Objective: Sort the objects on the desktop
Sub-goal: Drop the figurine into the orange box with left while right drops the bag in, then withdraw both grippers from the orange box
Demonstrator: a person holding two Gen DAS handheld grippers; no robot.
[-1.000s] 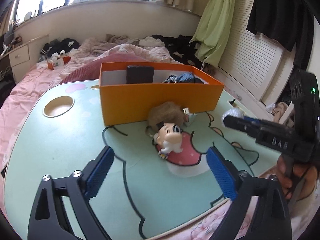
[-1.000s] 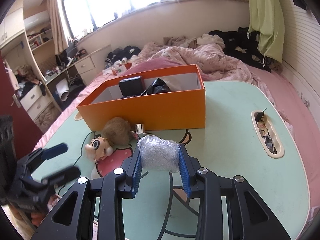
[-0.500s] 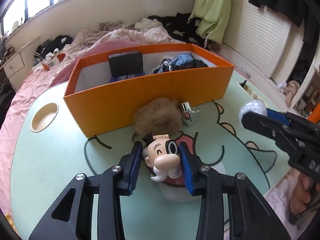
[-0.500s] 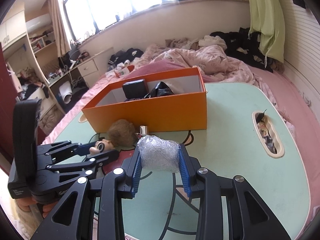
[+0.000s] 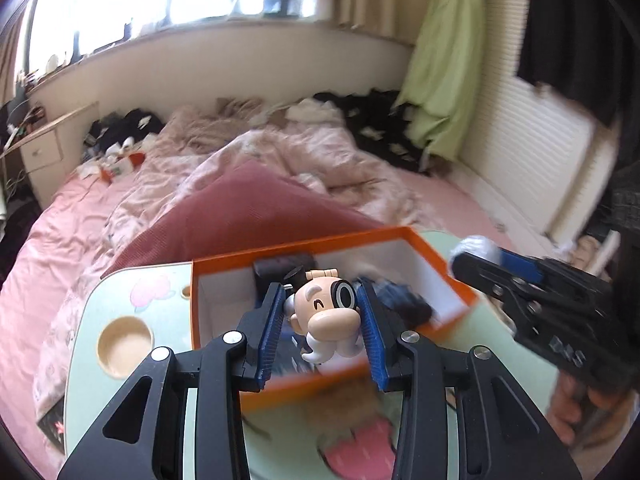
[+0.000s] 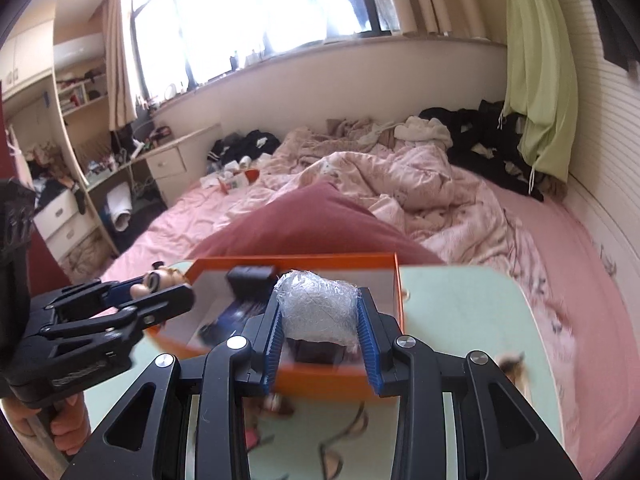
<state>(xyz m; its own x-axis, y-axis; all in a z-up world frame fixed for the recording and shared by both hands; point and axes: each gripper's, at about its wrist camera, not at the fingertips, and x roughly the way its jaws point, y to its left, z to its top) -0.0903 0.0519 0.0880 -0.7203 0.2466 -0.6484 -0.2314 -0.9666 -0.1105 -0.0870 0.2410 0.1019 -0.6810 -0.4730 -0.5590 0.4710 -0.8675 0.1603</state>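
Note:
My left gripper (image 5: 320, 320) is shut on a small cartoon figure (image 5: 326, 316) with a big nose and a monocle, held in the air above the open orange box (image 5: 444, 264). My right gripper (image 6: 320, 324) is shut on a crumpled ball of clear plastic wrap (image 6: 316, 304), also raised over the orange box (image 6: 394, 276). In the left wrist view the right gripper (image 5: 476, 256) comes in from the right with the wrap ball (image 5: 478, 246). In the right wrist view the left gripper (image 6: 160, 292) shows at the left with the figure (image 6: 158, 280). A black case (image 6: 250, 278) and dark items lie inside the box.
The box stands on a pale green cartoon-printed table (image 5: 92, 304) with a round cup hole (image 5: 125, 340). A brown fluffy ball (image 5: 340, 408) lies in front of the box. Behind the table are a dark red pillow (image 6: 312, 224) and a pink bed with clothes. A person's hand (image 6: 68, 428) grips the left handle.
The left gripper closed on the cartoon figure and lifted it off the table. Both grippers then rose and moved forward over the orange box, the right one still holding the wrap ball.

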